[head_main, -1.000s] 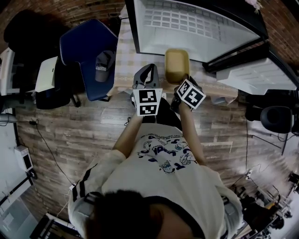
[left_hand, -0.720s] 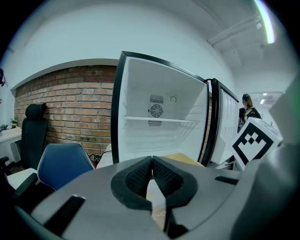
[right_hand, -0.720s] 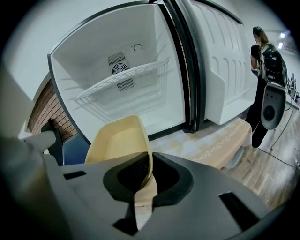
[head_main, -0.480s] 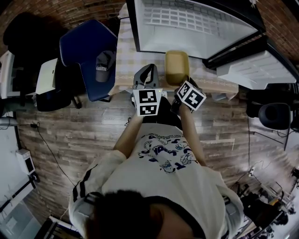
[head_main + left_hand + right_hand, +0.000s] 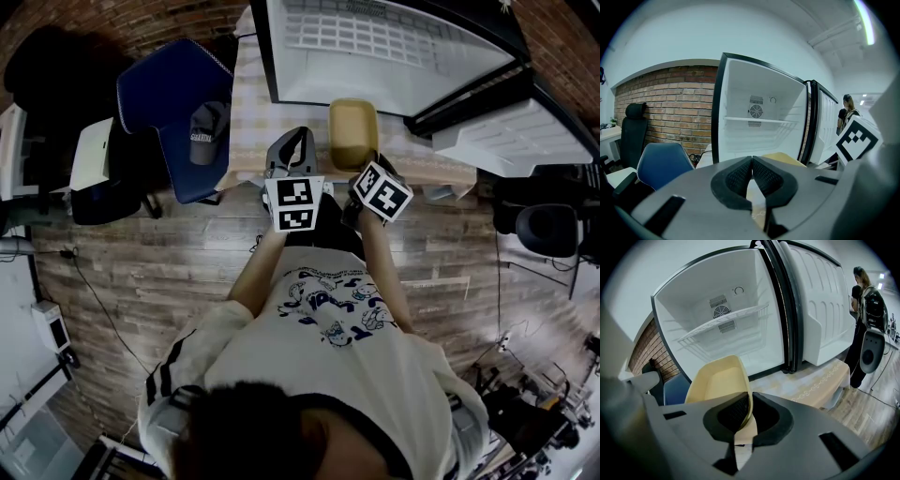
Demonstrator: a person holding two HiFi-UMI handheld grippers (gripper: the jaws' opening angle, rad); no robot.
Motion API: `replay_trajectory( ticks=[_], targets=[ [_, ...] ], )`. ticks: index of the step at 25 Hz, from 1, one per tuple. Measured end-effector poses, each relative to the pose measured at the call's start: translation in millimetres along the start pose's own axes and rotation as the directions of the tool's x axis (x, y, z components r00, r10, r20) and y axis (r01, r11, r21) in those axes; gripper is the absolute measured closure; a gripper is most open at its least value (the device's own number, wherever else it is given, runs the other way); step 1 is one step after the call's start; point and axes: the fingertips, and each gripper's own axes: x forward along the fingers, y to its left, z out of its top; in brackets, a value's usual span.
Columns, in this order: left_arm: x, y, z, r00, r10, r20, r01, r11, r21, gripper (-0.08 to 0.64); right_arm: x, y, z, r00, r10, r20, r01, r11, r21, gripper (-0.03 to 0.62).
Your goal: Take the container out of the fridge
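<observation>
1. Compared with half a second before, I saw almost no change: the container point(image 5: 353, 129) had stayed in the right gripper point(image 5: 364, 165), and both grippers had kept nearly the same places in the head view.
2. The fingers point(image 5: 733, 414) of the right gripper point(image 5: 749, 416) pinched the near wall of the beige container point(image 5: 719, 383). One pad was inside it and the other outside.
3. From these fingers the container reached forward and a little to the left, toward the open fridge point(image 5: 731, 319). It was already outside the fridge, above the table point(image 5: 820, 378) with the patterned cloth.
4. The fingers point(image 5: 739, 178) of the left gripper point(image 5: 752, 168) were pressed together at their tips and nothing was between them. Ahead of them stood the open fridge point(image 5: 759, 122), and to their left a blue chair point(image 5: 661, 161).
5. In the head view both forearms were stretched forward from the body, side by side. The left gripper point(image 5: 292, 145) was just beside the container, on its left, but I could not tell if they touched.
6. The marker cubes of both grippers faced up.
</observation>
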Motion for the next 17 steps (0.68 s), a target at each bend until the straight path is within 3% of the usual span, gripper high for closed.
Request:
replay_trajectory(
  ticks=[17],
  targets=[
    [4.5,-14.1,-0.6,1.000,-0.021,-0.006,0.022,1.000,0.009,0.541,-4.3,-9.3,-1.3,1.000,-0.005,-0.003,0.005,1.000,0.010,0.545]
  ],
)
